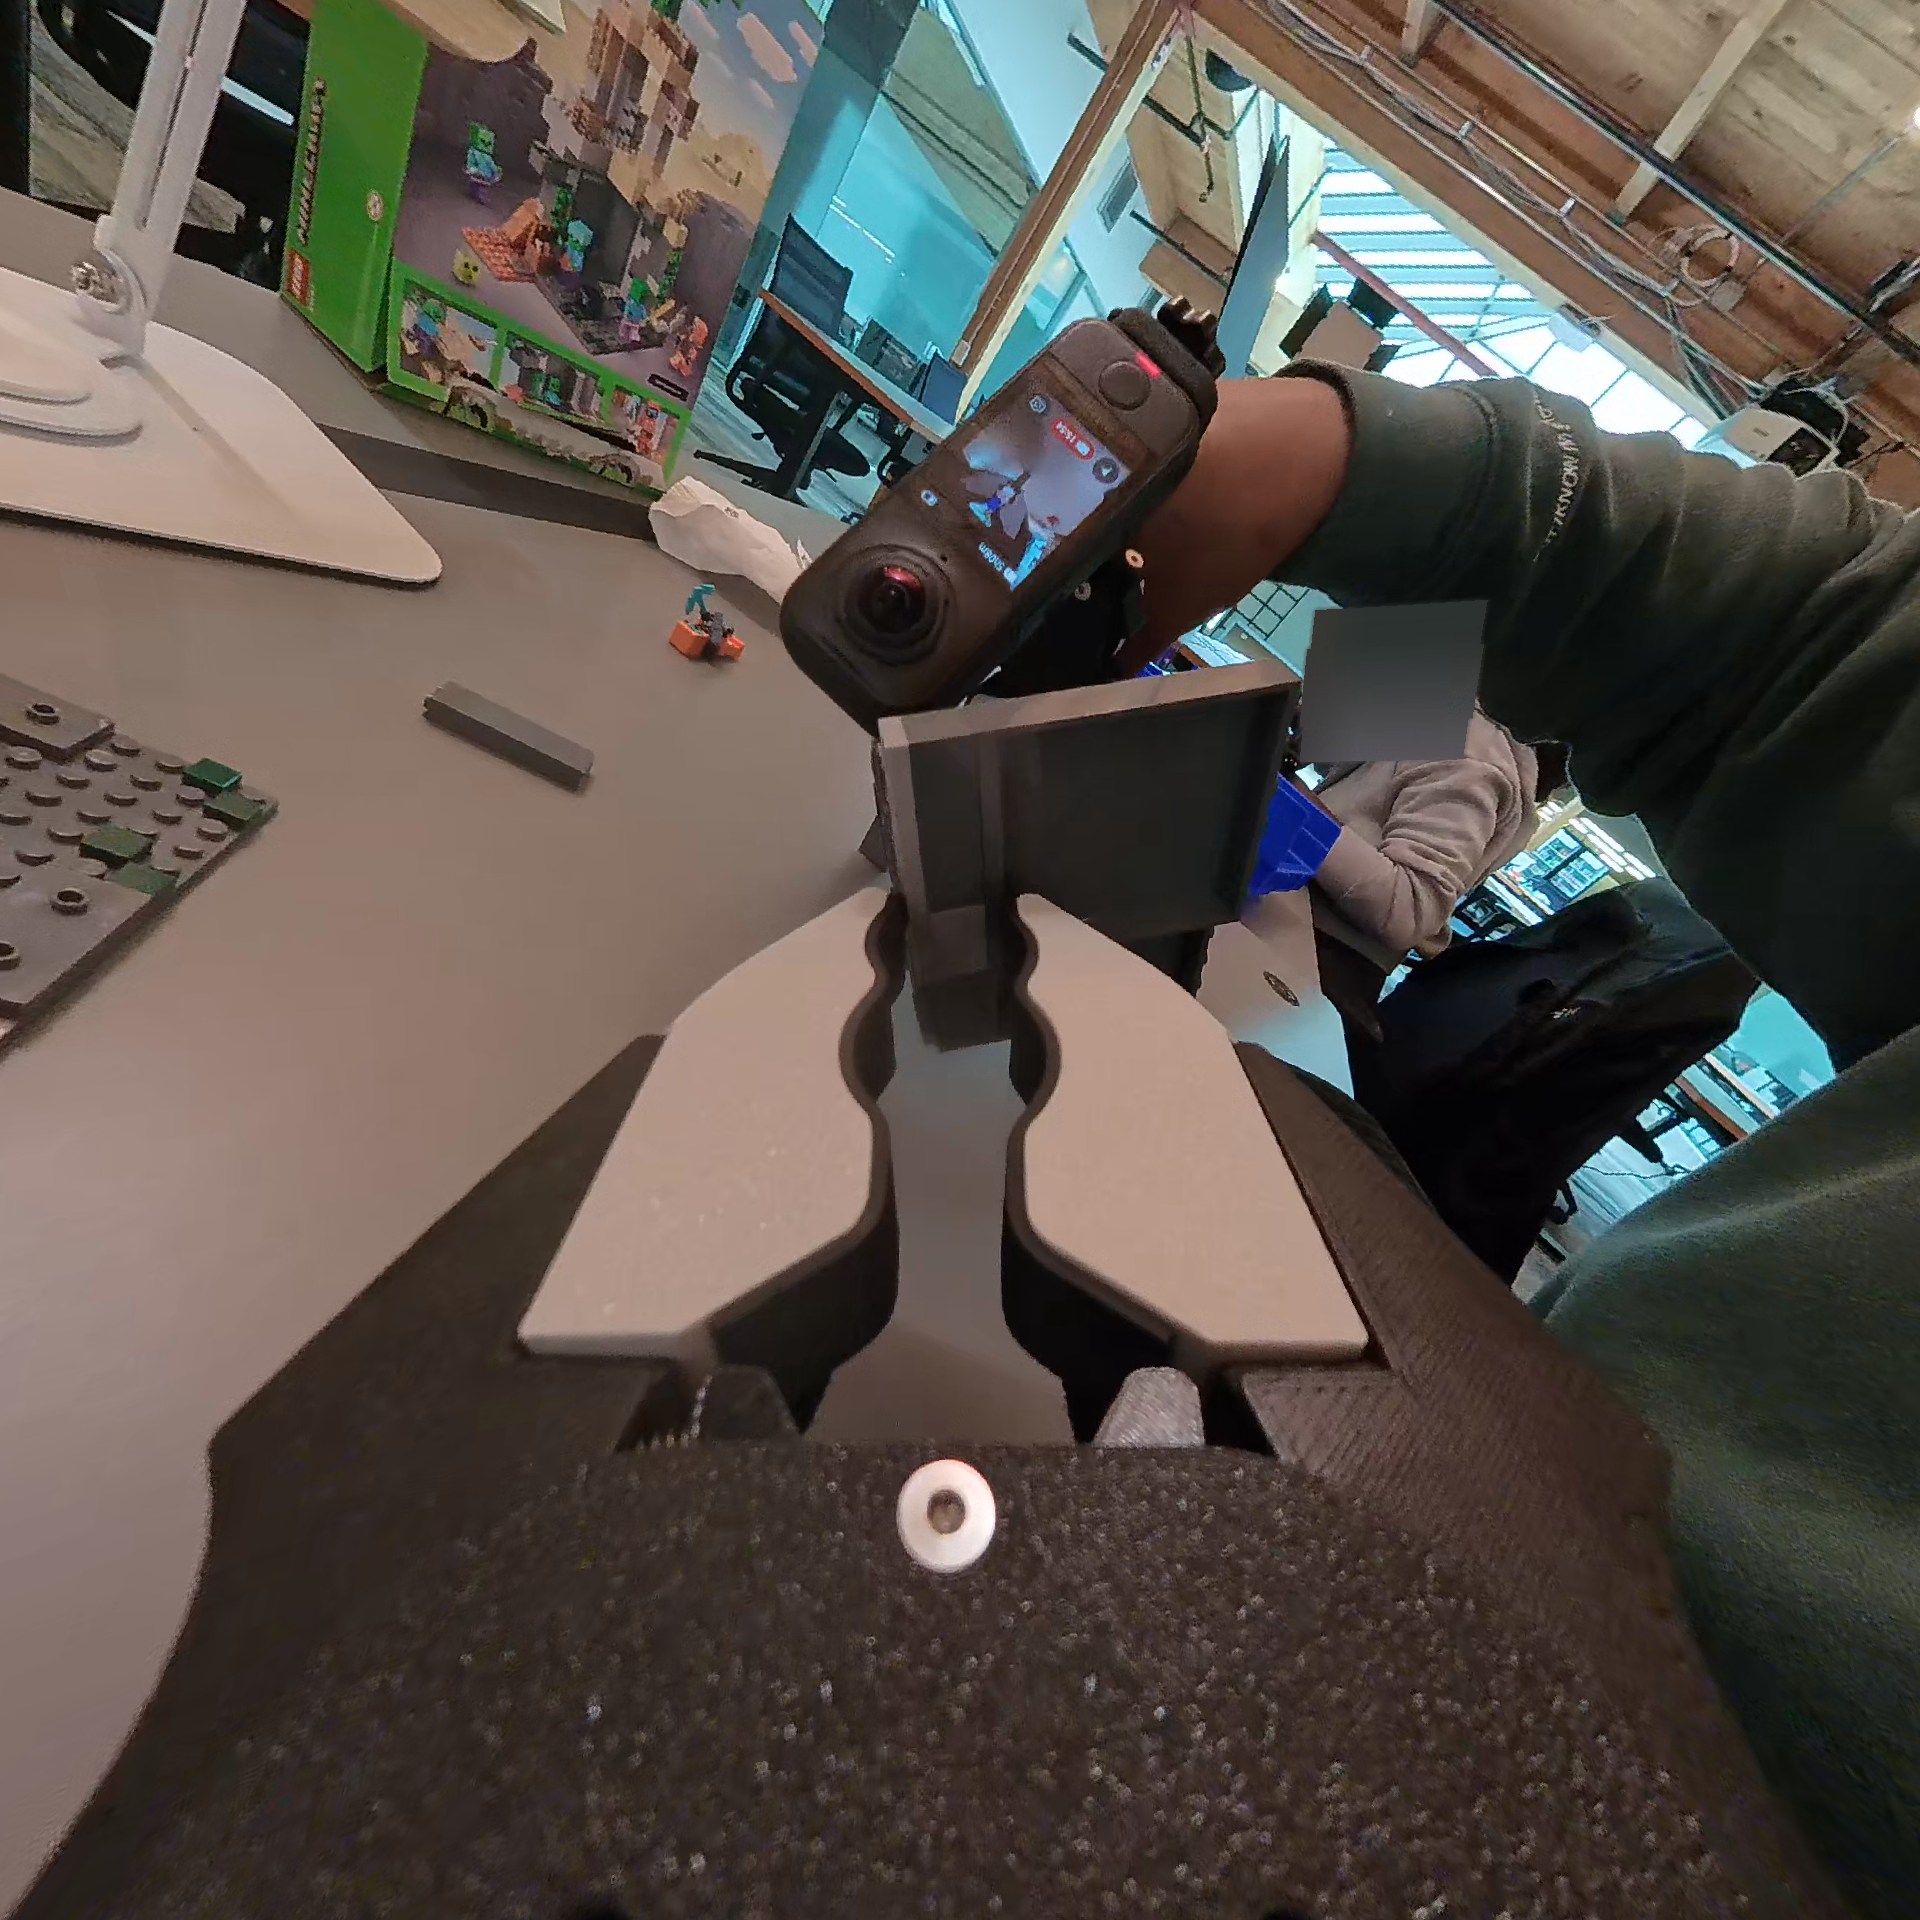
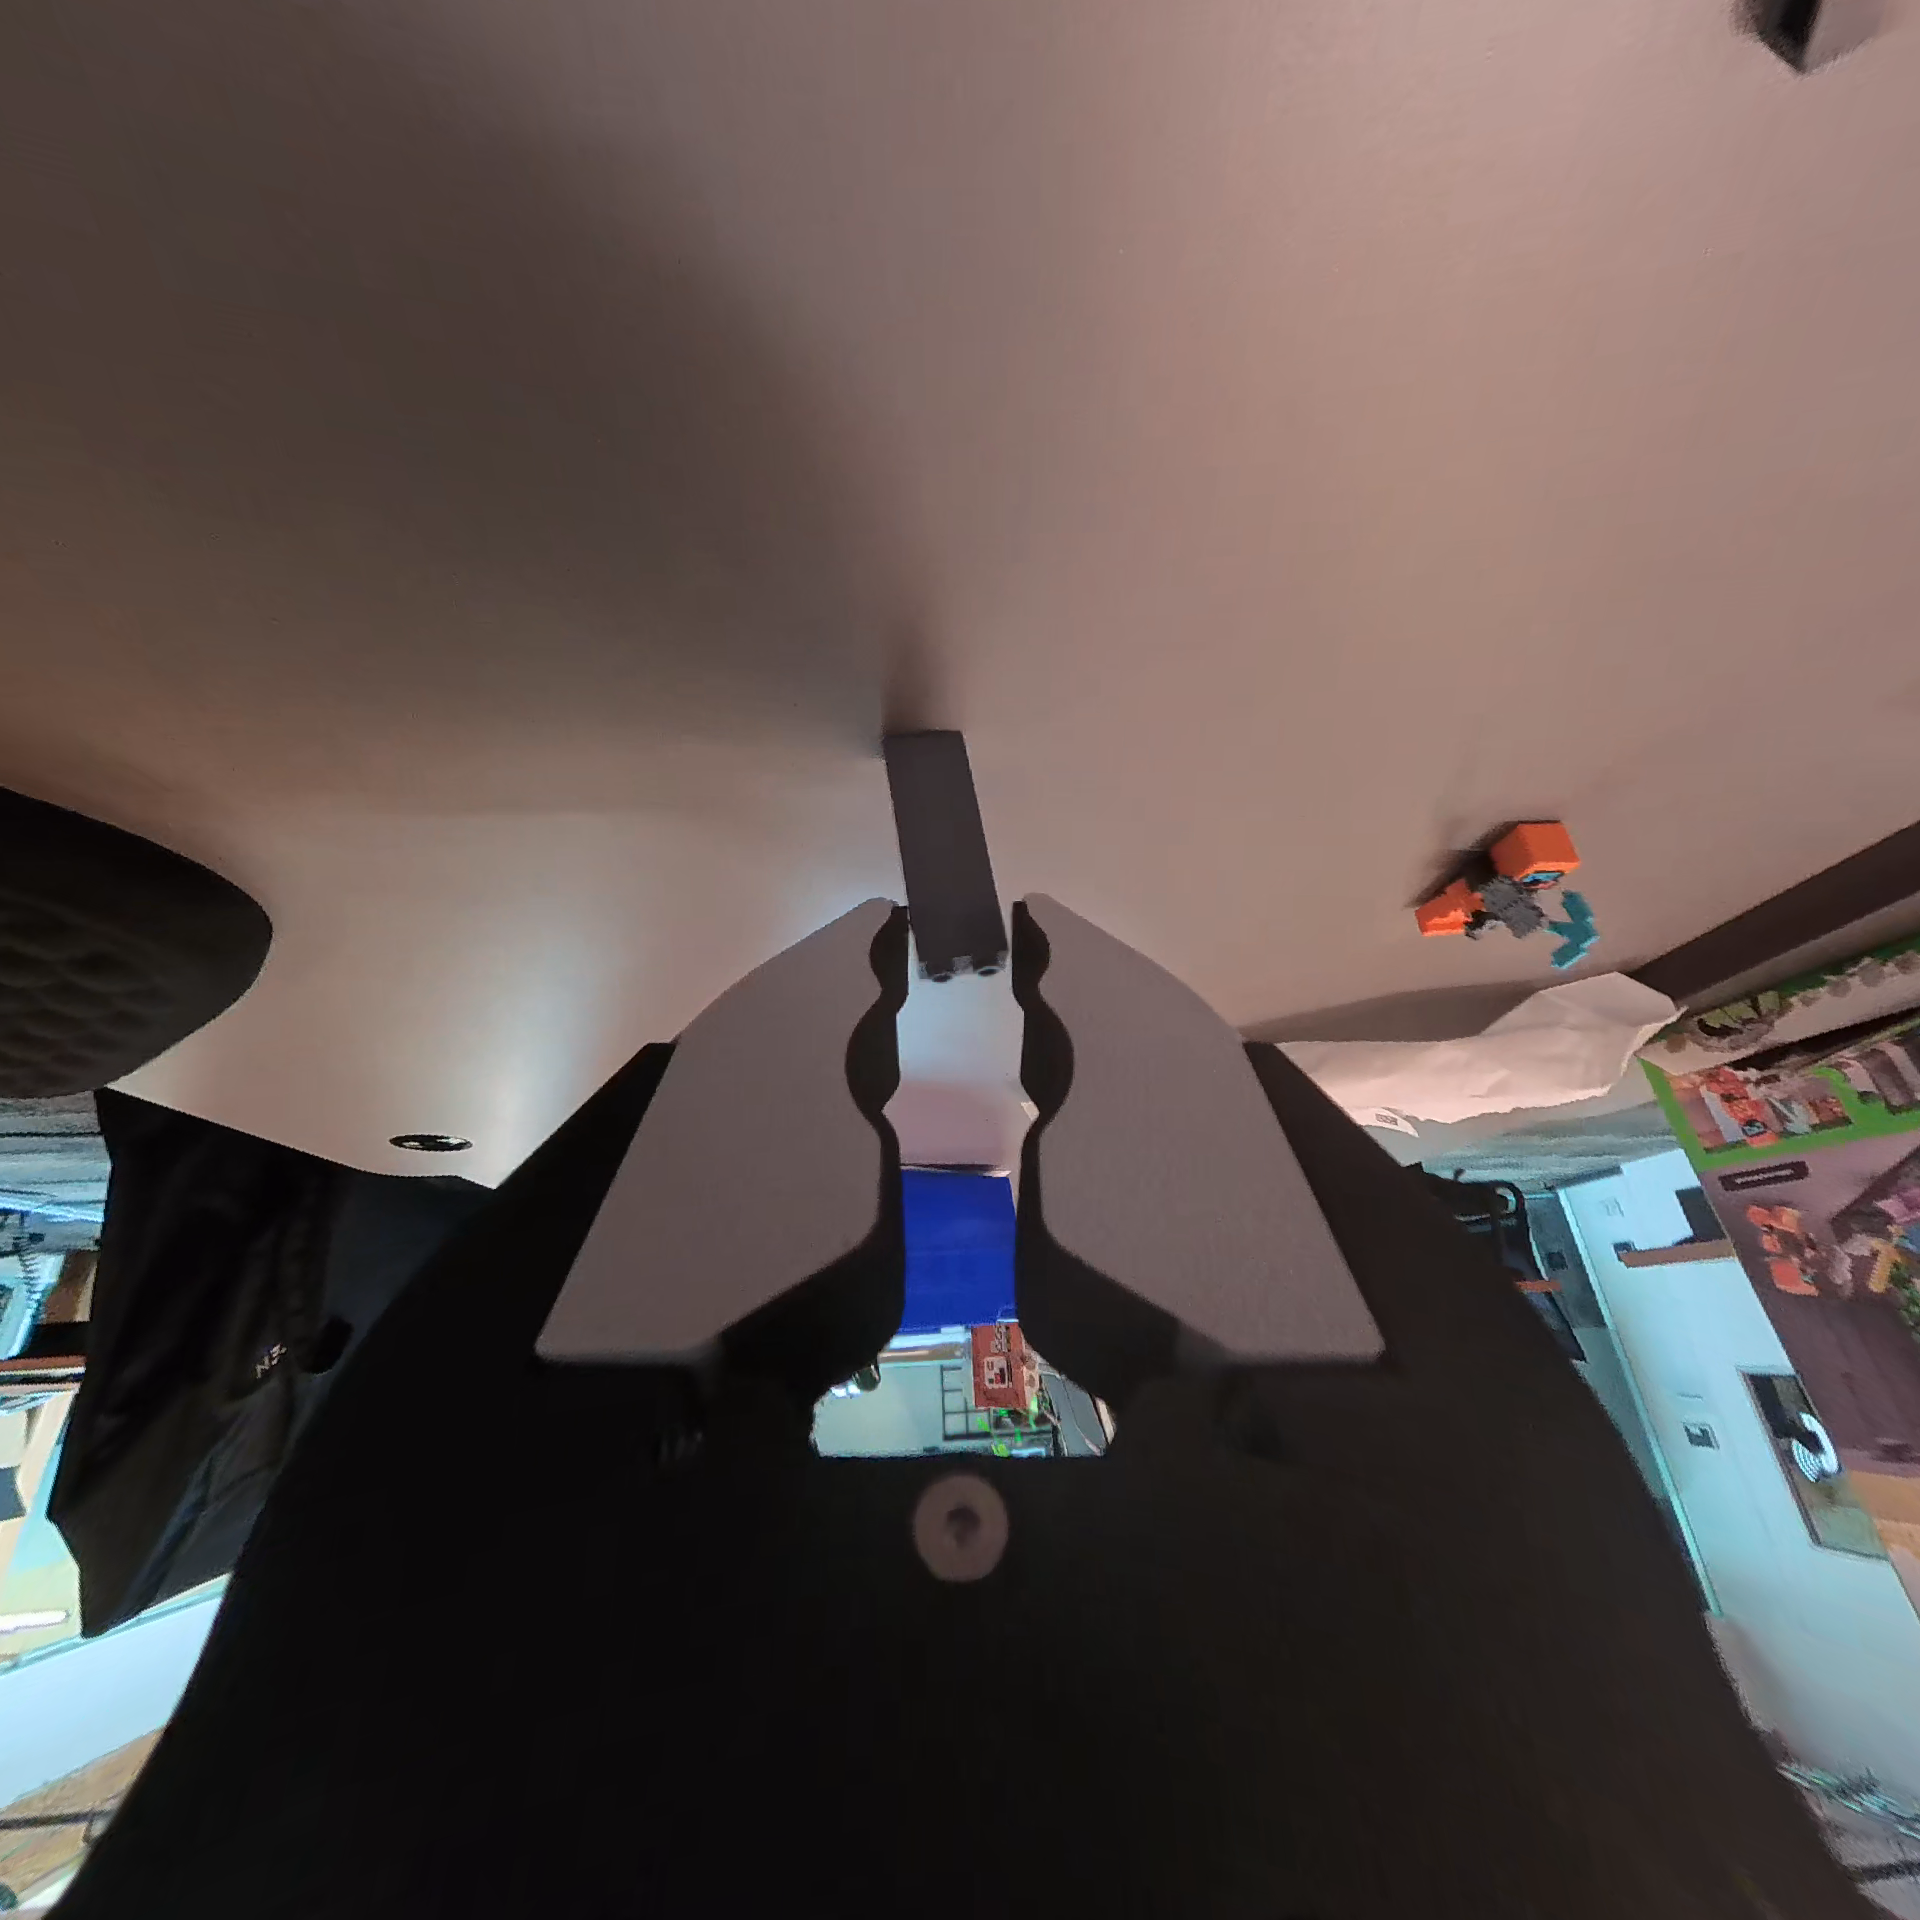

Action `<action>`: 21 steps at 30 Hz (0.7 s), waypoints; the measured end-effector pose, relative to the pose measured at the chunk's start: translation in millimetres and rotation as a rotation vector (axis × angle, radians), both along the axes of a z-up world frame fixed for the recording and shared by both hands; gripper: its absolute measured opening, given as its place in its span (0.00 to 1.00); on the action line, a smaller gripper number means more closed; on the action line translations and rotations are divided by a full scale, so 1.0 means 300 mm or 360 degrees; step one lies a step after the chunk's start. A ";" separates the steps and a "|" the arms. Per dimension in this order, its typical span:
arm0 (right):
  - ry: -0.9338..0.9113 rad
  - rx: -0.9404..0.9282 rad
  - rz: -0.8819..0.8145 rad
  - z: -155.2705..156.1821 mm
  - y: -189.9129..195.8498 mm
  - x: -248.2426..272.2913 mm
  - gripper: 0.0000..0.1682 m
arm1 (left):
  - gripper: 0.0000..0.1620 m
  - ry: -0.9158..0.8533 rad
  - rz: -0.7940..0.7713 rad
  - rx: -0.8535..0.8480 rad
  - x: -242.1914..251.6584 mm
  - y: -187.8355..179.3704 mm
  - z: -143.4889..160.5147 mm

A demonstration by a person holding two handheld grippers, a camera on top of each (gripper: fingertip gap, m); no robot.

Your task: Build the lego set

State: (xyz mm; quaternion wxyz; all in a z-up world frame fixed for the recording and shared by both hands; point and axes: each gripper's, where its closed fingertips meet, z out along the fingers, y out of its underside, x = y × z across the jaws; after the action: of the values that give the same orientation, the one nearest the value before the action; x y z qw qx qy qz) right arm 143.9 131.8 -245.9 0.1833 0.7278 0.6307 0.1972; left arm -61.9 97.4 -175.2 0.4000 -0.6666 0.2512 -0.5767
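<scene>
My left gripper (image 1: 951, 914) is shut on the lower post of a dark grey frame-shaped piece (image 1: 1122, 800) and holds it upright above the grey table (image 1: 416, 1039). The right gripper's camera (image 1: 987, 520) and the hand that holds it are just behind the frame's top; the right fingers are hidden there. The right wrist view is upside down. In it, my right gripper (image 2: 958, 909) is shut on the near end of a long dark grey brick (image 2: 940, 831). A dark grey baseplate (image 1: 62, 914) with green tiles (image 1: 213, 774) lies at the left.
A loose long grey brick (image 1: 509, 736) and a small orange figure (image 1: 707, 632) (image 2: 1496, 883) lie on the table. Behind them are white crumpled paper (image 1: 727, 540), the green set box (image 1: 520, 239) and a white stand base (image 1: 208, 457). A seated person (image 1: 1423, 831) is beyond the table's right edge. The grippers' ends are close to 20 cm from one another. To reach the dark grey baseplate (image 1: 62, 914) in a straight line is about 15 cm for my left fingers, about 25 cm for my right.
</scene>
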 end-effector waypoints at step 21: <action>0.1671 0.0819 -0.1336 0.220 -0.007 -0.045 0.14 | 0.11 -0.0034 0.0004 -0.0010 -0.005 -0.007 0.021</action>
State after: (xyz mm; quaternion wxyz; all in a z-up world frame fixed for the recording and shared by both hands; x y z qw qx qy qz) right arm 130.5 129.6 -180.1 -0.2613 0.9278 0.2361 -0.1235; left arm -63.5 95.3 -168.9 0.4014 -0.6618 0.2443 -0.5841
